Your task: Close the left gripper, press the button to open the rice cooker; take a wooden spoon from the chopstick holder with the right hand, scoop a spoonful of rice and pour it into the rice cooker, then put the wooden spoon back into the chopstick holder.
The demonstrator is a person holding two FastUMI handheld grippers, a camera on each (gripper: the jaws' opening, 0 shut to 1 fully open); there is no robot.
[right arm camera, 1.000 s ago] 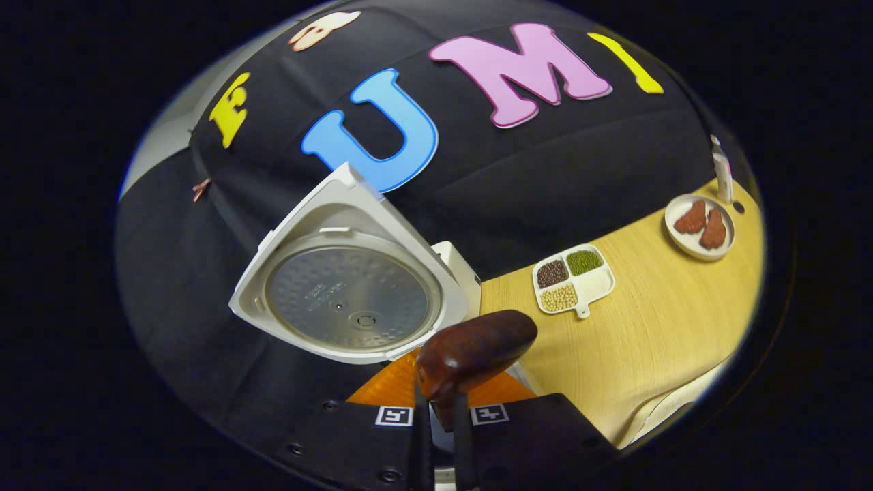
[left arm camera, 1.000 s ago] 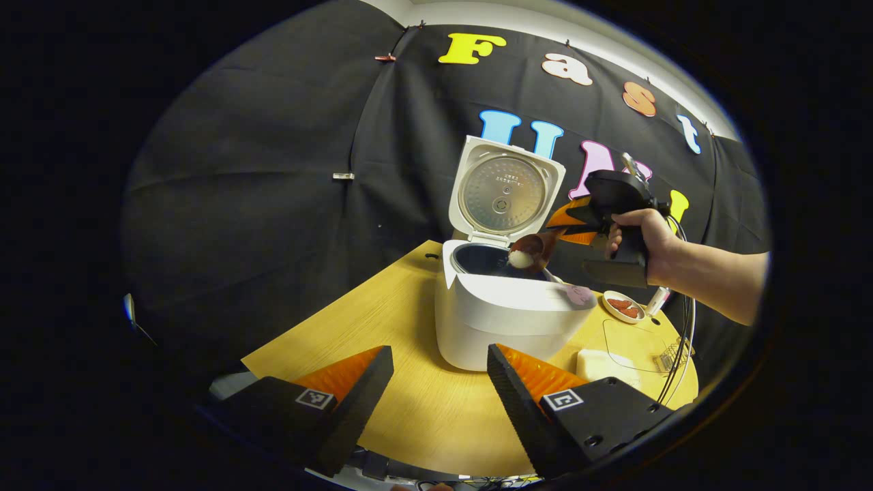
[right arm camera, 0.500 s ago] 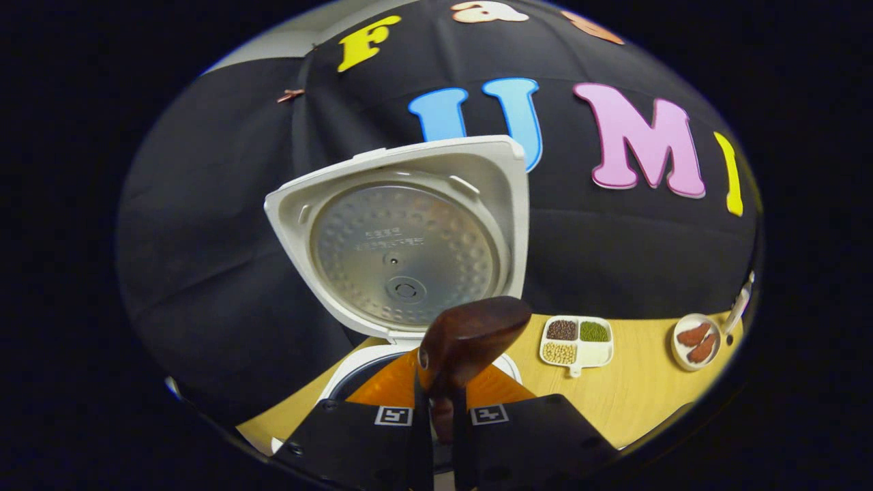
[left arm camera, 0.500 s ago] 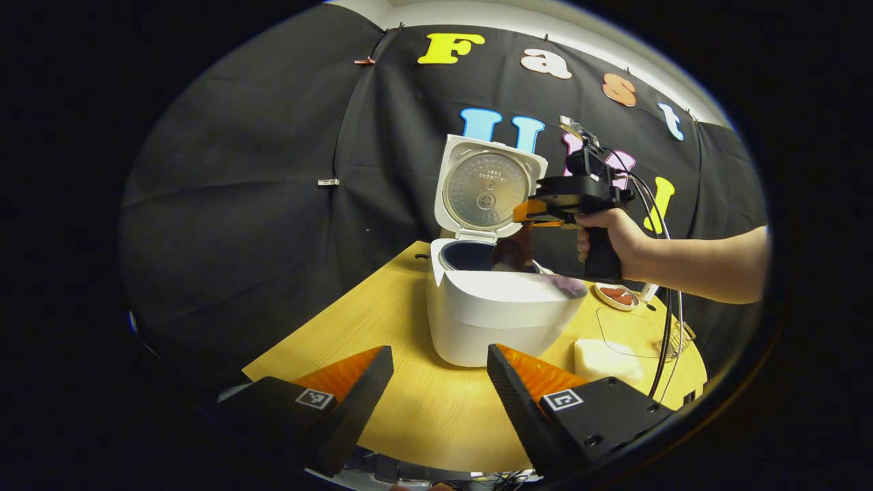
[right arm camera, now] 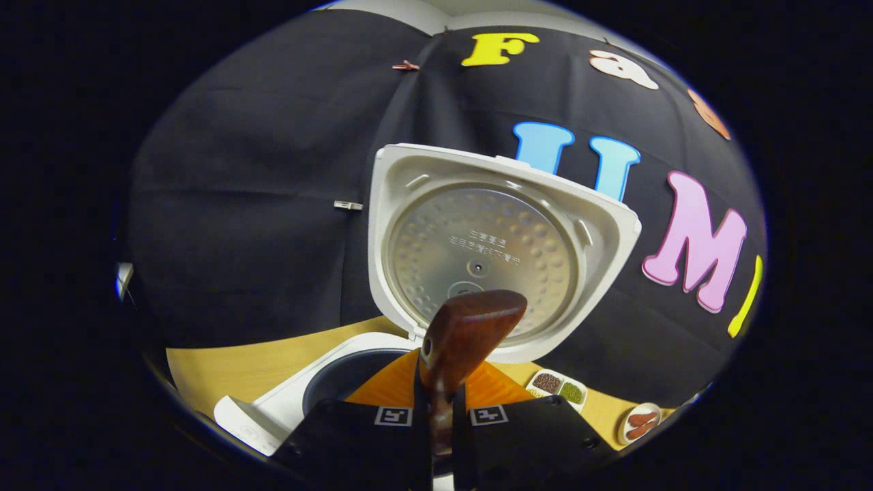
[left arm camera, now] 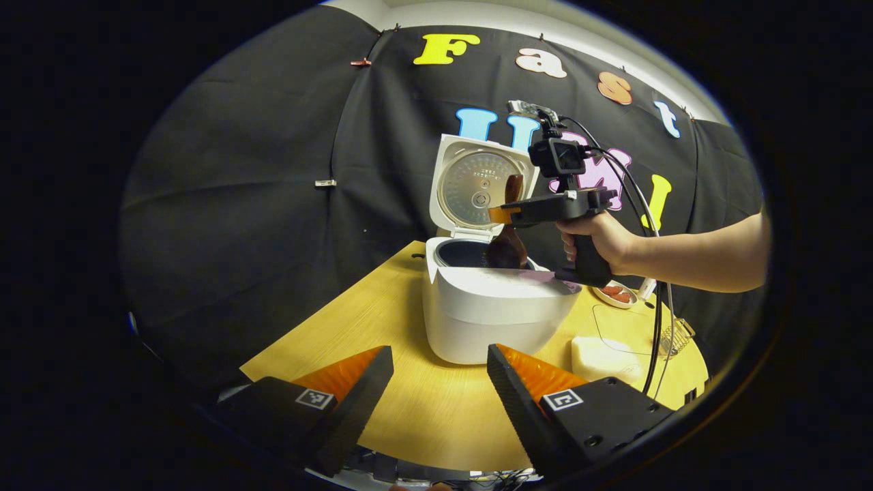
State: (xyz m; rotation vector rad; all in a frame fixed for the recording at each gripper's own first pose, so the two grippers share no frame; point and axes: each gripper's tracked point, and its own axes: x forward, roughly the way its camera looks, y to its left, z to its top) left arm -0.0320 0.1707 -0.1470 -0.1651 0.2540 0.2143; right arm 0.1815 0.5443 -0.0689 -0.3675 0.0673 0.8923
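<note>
The right gripper has its fingers pinched tight on the one wooden spoon, held over the single rice cooker, whose lid stands raised; in the left gripper view the spoon's bowl hangs at the pot's rim. The left gripper hovers low with fingers spread apart, holding nothing, and bare counter lies between it and the cooker. Two small dishes sit near the far edge: a divided tray and a plate.
</note>
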